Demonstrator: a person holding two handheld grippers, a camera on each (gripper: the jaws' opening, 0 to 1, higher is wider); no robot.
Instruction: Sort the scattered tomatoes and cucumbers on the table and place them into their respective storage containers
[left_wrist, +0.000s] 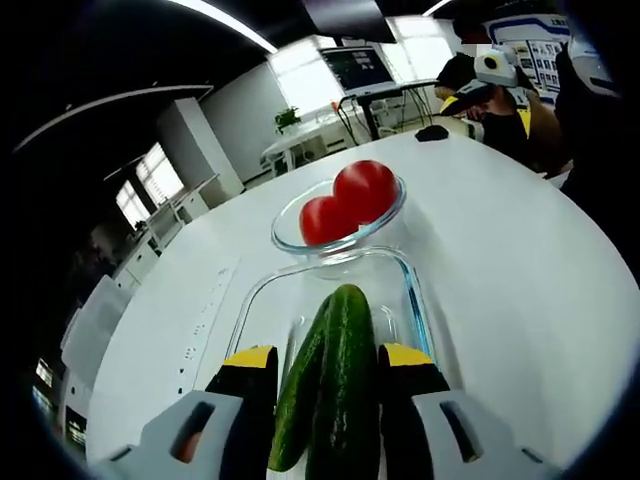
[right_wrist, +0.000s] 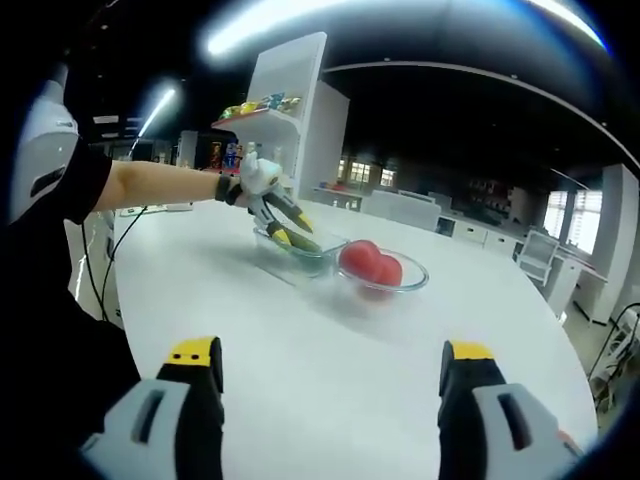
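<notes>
- In the left gripper view the left gripper (left_wrist: 330, 375) has its jaws clamped on a cucumber (left_wrist: 345, 390), one yellow-tipped jaw on each side of it.
- The cucumber's long axis runs along the jaws, its rounded free end pointing forward, away from the camera, toward the bowl (left_wrist: 385, 215).
- A second, lighter green cucumber (left_wrist: 297, 400) lies against the first on its left, on much the same line, tilted a little; whether the jaws press it too I cannot tell.
- Both cucumbers sit over or within a clear rectangular dish (left_wrist: 415, 300) on the white worktop (left_wrist: 520, 270); whether they touch its floor cannot be told.
- Just beyond the dish stands the round clear bowl with two tomatoes (left_wrist: 350, 200) in it, touching each other.
- In the right gripper view the right gripper (right_wrist: 330, 370) has its jaws wide apart with nothing between them, held above bare worktop (right_wrist: 300, 350).
- Farther off in that view the left gripper (right_wrist: 285, 222), on a person's outstretched arm (right_wrist: 160, 185), points down at a slant into the dish (right_wrist: 300, 262), green showing at its tips.
- The bowl (right_wrist: 405, 280) with the tomatoes (right_wrist: 370, 262) stands just beside the dish, to its right in that view.
</notes>
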